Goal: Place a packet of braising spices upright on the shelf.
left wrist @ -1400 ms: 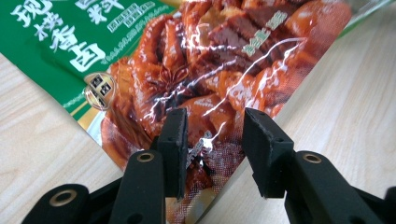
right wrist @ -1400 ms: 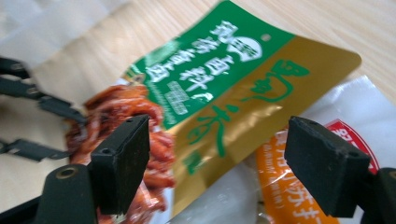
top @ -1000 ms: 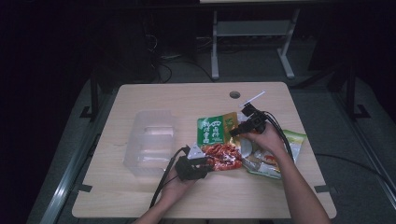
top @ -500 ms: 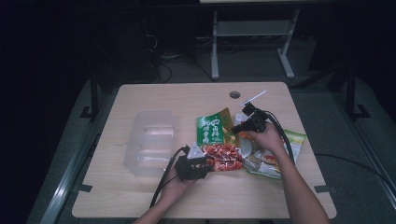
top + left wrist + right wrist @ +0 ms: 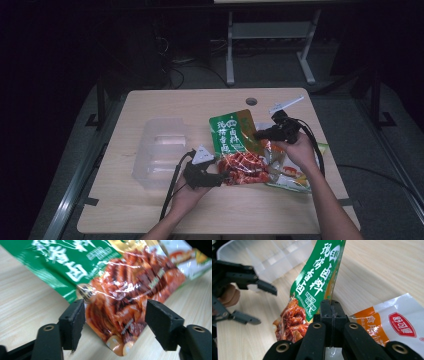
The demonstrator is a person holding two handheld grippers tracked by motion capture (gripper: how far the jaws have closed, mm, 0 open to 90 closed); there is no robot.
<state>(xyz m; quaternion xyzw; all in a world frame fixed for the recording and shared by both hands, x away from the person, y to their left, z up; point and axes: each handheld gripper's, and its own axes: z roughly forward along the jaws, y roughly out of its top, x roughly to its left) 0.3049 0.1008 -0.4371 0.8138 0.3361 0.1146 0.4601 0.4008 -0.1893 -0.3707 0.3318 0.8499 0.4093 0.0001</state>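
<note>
We see right tongs (image 5: 331,315) clamped on green-red snack packet (image 5: 235,142) edge, packet partly lifted off surface (image 5: 165,102), left tongs (image 5: 113,320) apart around its lower end, clear plastic tray (image 5: 161,150) left, orange-white packet (image 5: 397,327) right

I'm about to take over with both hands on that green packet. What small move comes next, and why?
Probably close the left gripper on the green and red packet. Its jaws stand open either side of the packet's lower edge, while the right gripper is already shut on its side edge. Two grips should steady it for lifting.
</note>
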